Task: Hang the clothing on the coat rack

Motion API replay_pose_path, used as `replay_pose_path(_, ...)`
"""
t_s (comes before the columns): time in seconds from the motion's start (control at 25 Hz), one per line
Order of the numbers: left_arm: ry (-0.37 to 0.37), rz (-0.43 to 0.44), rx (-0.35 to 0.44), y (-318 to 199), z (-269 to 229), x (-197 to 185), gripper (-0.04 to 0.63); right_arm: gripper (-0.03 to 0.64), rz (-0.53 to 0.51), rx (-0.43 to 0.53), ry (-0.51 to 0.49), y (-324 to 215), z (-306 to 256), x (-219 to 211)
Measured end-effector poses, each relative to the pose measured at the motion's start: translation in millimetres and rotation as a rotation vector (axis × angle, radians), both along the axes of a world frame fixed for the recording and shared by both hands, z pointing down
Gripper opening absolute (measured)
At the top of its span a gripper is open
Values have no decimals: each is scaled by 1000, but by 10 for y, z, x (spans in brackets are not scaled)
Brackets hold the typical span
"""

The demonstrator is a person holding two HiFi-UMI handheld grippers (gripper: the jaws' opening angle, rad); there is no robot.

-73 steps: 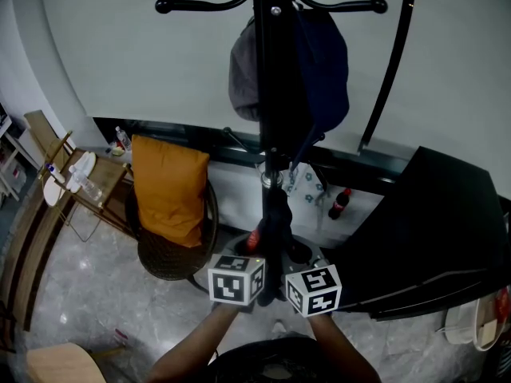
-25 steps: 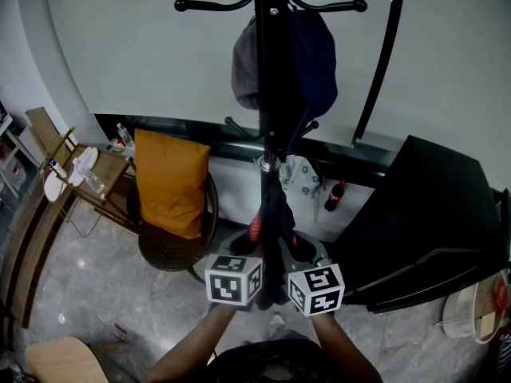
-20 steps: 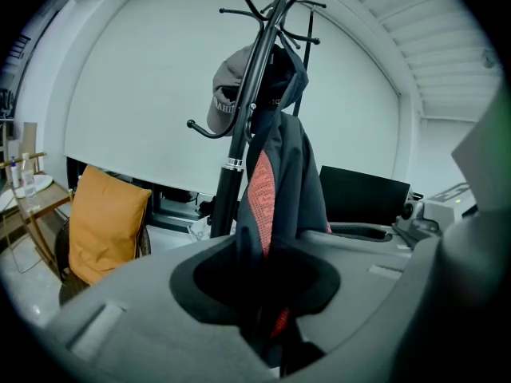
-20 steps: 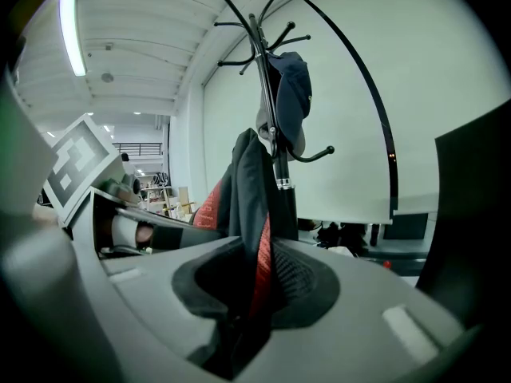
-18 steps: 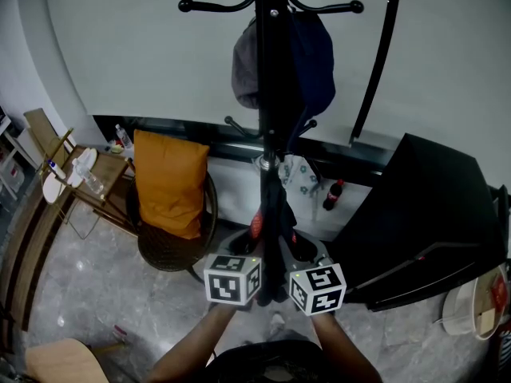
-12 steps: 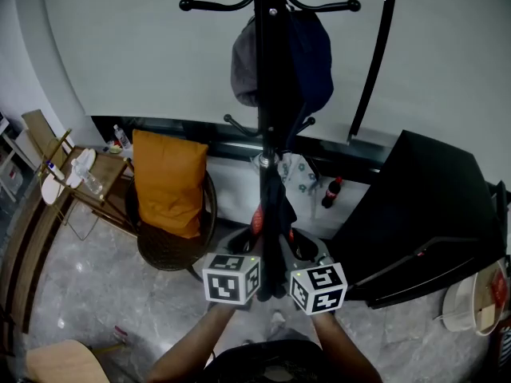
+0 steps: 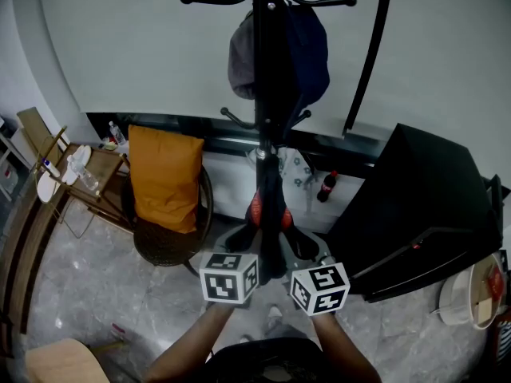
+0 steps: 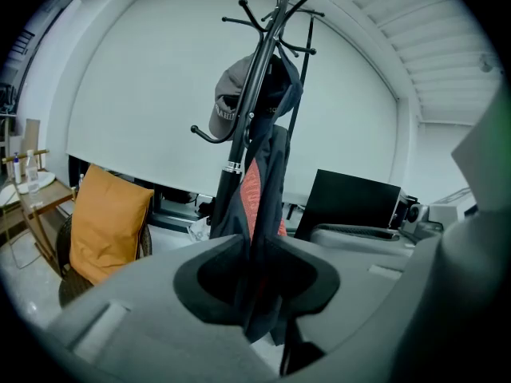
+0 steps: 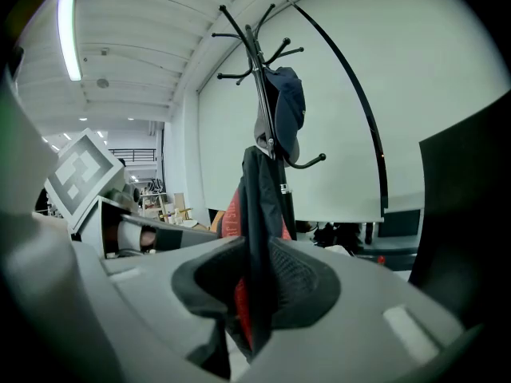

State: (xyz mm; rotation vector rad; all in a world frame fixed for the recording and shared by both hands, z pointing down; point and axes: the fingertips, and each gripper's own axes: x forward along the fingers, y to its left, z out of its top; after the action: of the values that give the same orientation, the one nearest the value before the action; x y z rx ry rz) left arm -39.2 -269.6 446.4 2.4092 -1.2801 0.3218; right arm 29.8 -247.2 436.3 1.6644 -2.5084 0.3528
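A black coat rack (image 7: 267,94) stands straight ahead, its hooks at the top. A grey cap (image 7: 242,54) and a dark navy item (image 7: 310,50) hang on it. I hold a dark garment with red lining (image 7: 267,214) up against the pole. Both grippers pinch its lower part: left gripper (image 7: 249,247) and right gripper (image 7: 292,250), side by side. In the left gripper view the jaws (image 8: 259,282) are shut on the dark garment (image 8: 265,206), with the rack (image 8: 249,106) behind. In the right gripper view the gripper (image 9: 255,290) is shut on the same garment (image 9: 257,206) below the rack (image 9: 267,78).
An orange cushion (image 7: 165,178) sits in a wicker chair left of the rack. A large black panel (image 7: 419,206) fills the right. A cola bottle (image 7: 325,187) stands by the wall. A side table (image 7: 76,174) is at far left, a curved black pole (image 7: 366,62) right of the rack.
The garment's red part has risen along the pole, and the rack base has drawn closer. Both grippers stay shut on the garment, side by side.
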Motion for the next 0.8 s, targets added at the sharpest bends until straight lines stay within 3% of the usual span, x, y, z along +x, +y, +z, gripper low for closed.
replay_pose_path(0.52,24,26,19,313,-103,-13,69,81,-18,6,7,266,-84,-158)
replay_pose_path(0.8,30,31,31,455,-139,-89,17,52,-25,20,12,400,-145,-275)
